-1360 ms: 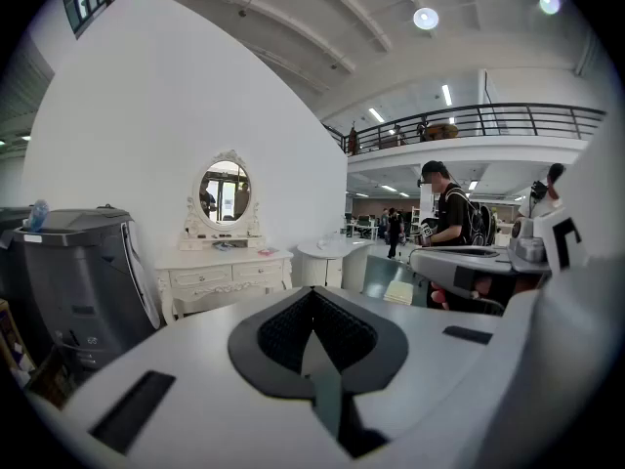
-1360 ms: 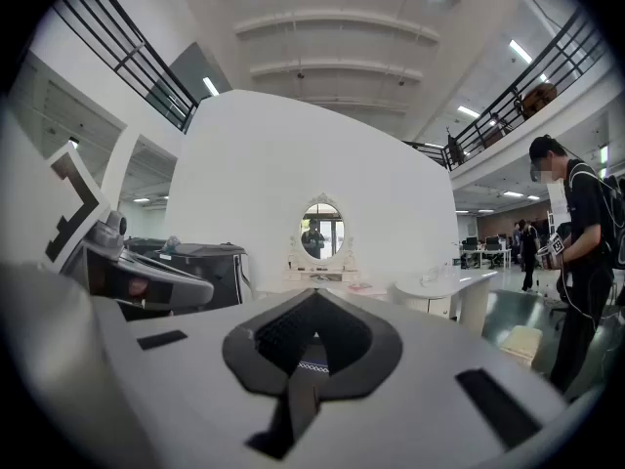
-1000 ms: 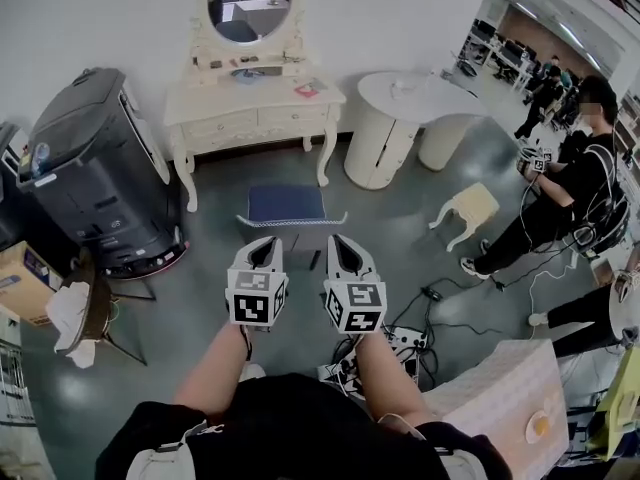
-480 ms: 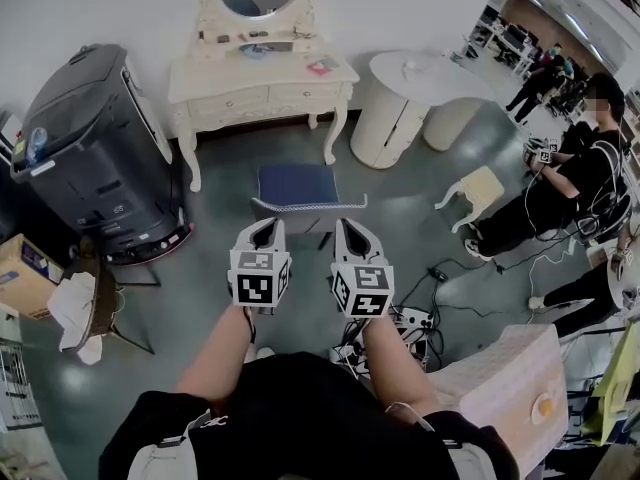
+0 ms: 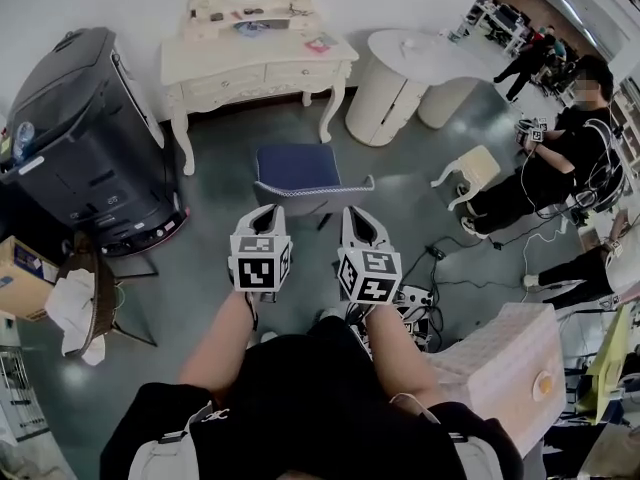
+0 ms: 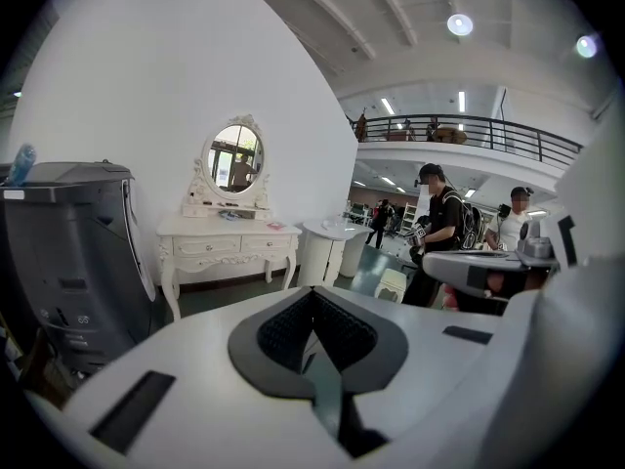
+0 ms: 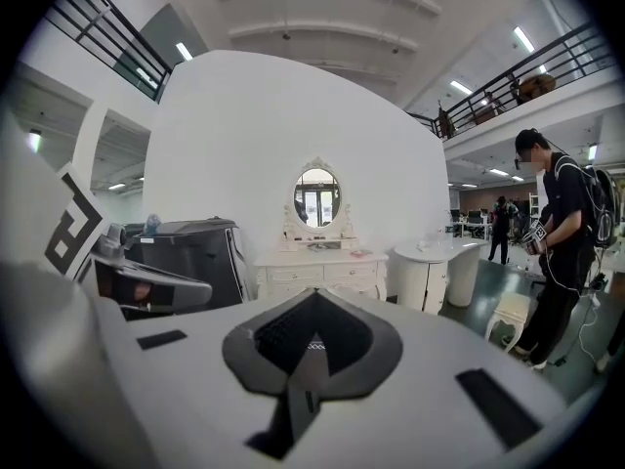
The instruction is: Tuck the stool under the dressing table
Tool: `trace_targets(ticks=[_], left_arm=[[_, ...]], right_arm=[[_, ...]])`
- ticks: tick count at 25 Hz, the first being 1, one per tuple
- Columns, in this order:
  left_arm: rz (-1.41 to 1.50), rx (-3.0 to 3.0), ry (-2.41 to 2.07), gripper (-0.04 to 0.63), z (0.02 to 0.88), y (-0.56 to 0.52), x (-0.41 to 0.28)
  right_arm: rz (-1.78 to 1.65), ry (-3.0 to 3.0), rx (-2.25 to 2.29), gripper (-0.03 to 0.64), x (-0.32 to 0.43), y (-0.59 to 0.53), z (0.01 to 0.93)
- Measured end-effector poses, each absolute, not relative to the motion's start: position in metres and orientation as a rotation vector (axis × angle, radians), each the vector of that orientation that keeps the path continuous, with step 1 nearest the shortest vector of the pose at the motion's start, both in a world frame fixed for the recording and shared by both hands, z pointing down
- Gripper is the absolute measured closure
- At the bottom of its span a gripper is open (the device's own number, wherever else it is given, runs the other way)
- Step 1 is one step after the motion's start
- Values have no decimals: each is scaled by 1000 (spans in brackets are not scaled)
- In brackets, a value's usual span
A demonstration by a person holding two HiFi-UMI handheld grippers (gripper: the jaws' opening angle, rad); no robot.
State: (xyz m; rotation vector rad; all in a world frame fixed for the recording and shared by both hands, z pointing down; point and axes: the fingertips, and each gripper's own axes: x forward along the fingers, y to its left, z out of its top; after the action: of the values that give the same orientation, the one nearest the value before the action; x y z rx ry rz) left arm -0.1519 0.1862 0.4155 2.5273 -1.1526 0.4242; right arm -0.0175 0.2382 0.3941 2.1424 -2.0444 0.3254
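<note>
The stool [image 5: 296, 168], with a blue cushion and a white trimmed edge, stands on the grey floor in front of the cream dressing table [image 5: 258, 60], apart from it. In the head view my left gripper [image 5: 265, 211] is shut and empty, its tip just short of the stool's near left corner. Beside it my right gripper [image 5: 356, 212] is also shut and empty, at the near right corner. I cannot tell whether either tip touches the stool. The dressing table [image 6: 229, 237] shows above the closed left jaws, and again [image 7: 317, 262] in the right gripper view. The jaws hide the stool in both gripper views.
A big black machine [image 5: 80, 138] stands left of the dressing table, a round white cabinet [image 5: 395, 83] to its right. A small cream stool [image 5: 475, 168] and a person in black [image 5: 555, 163] are at the right. Cables and a power strip [image 5: 415, 303] lie near my right foot.
Both grippers have moved forward toward the stool and sunk a little, still side by side. The mirror has slid out past the top of the head view. The jaws stay shut.
</note>
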Motion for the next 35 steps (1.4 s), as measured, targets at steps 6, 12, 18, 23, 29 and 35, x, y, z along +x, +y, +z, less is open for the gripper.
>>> trace_targets(ticks=[6, 12, 18, 23, 29, 35], left_arm=[[425, 2492, -1166, 589, 426, 173, -155], [439, 2458, -1199, 589, 435, 147, -147], [494, 2456, -1243, 589, 440, 105, -112], [526, 2436, -1260, 589, 435, 66, -71], [642, 2326, -1322, 589, 466, 36, -58], [681, 2177, -1392, 589, 489, 14, -55]], right_arm=[[349, -2039, 2098, 609, -22, 224, 407], [363, -2043, 2091, 609, -4, 200, 417], [410, -2079, 2086, 609, 35, 153, 431], [440, -2079, 2070, 609, 84, 113, 433], [551, -2060, 2031, 609, 133, 81, 459], [634, -2051, 1957, 609, 169, 56, 488]])
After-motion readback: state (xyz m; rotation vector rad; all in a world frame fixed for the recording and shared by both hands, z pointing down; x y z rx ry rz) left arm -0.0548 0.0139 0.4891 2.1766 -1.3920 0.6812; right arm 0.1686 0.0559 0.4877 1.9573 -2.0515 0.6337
